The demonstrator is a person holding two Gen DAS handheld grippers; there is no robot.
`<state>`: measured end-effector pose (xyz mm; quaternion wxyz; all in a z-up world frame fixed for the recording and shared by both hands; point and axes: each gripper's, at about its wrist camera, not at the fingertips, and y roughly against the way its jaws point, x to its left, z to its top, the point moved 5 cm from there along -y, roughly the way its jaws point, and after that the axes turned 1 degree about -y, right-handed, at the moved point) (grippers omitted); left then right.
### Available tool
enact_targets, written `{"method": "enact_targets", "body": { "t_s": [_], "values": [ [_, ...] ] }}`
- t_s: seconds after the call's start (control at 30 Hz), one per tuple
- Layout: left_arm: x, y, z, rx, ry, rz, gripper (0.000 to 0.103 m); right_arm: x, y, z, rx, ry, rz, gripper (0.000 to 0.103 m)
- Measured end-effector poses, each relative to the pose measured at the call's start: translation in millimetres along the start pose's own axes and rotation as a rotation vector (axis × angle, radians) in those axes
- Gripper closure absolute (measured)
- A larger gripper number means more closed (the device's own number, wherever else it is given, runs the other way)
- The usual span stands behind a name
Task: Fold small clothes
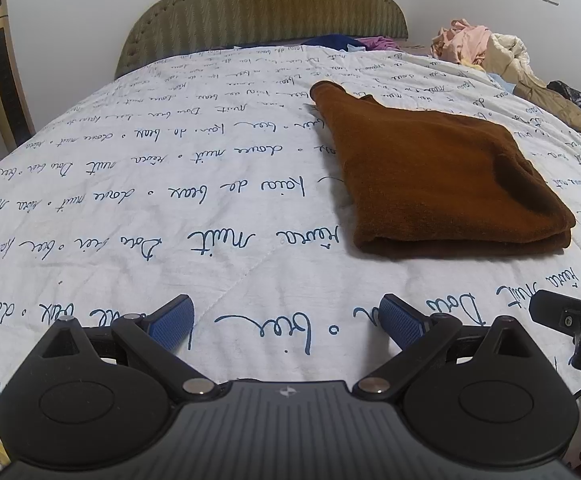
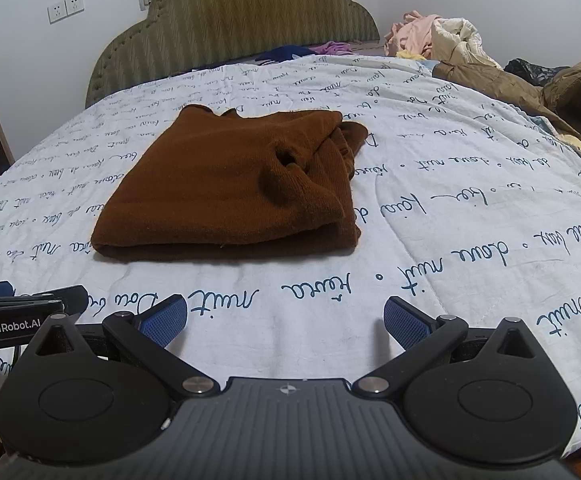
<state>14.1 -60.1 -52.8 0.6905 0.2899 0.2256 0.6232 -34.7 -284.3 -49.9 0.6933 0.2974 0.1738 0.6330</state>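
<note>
I see my left gripper (image 1: pixel 288 322) with fingers spread wide and holding nothing; the folded brown garment (image 1: pixel 434 176) lies on the quilt (image 1: pixel 170 220) ahead of them, off to their right. My right gripper (image 2: pixel 284 322) is equally spread and holds nothing, the garment (image 2: pixel 230 188) ahead and slightly left, well apart from either fingertip.
</note>
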Motion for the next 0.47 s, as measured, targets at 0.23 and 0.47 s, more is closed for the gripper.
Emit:
{"method": "enact_targets", "body": {
  "t_s": [0.23, 0.47],
  "values": [
    [-1.3, 1.5, 1.0, -0.01, -0.004, 0.009, 0.003, 2.0, 0.6, 0.2, 0.004, 0.003, 0.004, 0.0],
    [-3.2, 6.2, 4.2, -0.048, -0.032, 0.044, 0.003, 4.4, 2.6, 0.7, 0.0, 0.006, 0.01, 0.0]
  ]
}}
